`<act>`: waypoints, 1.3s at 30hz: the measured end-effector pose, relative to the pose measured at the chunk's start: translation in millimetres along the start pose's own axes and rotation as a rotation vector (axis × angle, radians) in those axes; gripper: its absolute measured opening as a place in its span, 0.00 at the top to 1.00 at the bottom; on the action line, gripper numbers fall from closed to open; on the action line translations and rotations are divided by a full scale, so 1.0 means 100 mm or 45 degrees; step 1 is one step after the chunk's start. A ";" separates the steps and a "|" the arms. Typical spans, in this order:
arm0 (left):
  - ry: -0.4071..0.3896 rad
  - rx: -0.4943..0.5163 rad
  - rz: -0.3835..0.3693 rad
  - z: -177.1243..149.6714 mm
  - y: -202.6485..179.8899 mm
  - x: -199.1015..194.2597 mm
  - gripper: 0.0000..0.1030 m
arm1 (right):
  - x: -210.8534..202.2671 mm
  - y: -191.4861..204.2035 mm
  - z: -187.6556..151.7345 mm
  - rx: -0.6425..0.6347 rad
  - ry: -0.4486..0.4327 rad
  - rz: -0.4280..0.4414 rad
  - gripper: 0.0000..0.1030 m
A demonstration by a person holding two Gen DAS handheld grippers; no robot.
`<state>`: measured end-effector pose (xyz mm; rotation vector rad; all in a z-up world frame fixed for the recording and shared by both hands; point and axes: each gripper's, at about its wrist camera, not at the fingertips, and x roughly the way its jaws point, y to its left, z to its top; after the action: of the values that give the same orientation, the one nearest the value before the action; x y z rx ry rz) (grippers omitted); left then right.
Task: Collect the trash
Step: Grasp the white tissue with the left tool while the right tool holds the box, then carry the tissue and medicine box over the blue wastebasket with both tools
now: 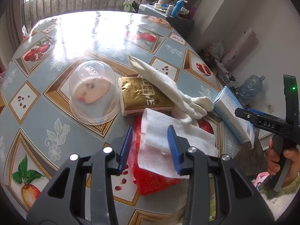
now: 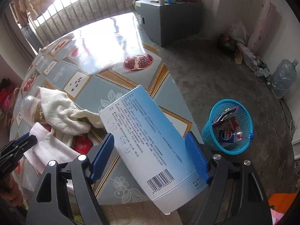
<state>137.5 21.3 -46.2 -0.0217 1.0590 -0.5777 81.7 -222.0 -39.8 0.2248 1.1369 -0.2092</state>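
Cardboard box [image 2: 150,146], light but crushable, sits clamped across its width in the right tool [image 2: 150,155]; left tool [image 1: 150,150] gapes just over the soft, limp tissue [image 1: 168,146]—pinch its near edge.

Light: strong daylight through a barred window [image 2: 78,1], glaring on the desk [image 2: 105,43]
Floor: bare grey concrete [image 2: 202,71]
Walls: pale [image 1: 234,9]
Furniture: grey cabinet [image 2: 168,18] beyond the desk
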 end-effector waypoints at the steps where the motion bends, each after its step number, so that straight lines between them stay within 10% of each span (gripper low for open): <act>1: 0.004 0.004 -0.007 0.00 0.00 0.01 0.72 | 0.00 0.02 -0.01 -0.029 0.005 0.003 0.26; 20: -0.136 0.150 -0.079 0.13 -0.25 -0.29 1.00 | 0.04 -0.09 -0.01 -0.218 0.052 0.100 0.29; 22: -0.167 0.161 -0.094 0.16 -0.30 -0.35 1.00 | -0.01 -0.20 0.02 -0.135 0.041 0.148 0.62; 28: -0.250 0.145 -0.151 0.32 -0.39 -0.52 1.00 | -0.04 -0.42 0.00 0.002 0.049 0.279 0.70; 30: -0.273 0.138 -0.154 0.36 -0.42 -0.55 1.00 | -0.10 -0.37 -0.03 -0.026 0.025 0.319 0.65; 34: -0.294 0.127 -0.138 0.46 -0.49 -0.57 1.00 | -0.15 -0.19 -0.05 -0.145 -0.027 0.267 0.26; 39: -0.308 0.137 -0.119 0.52 -0.58 -0.55 1.00 | 0.00 0.05 -0.12 -0.338 0.013 0.165 0.18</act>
<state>135.8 -15.9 41.7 -0.0455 0.7943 -0.6977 73.0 -213.8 -44.1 0.0633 1.1433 0.0584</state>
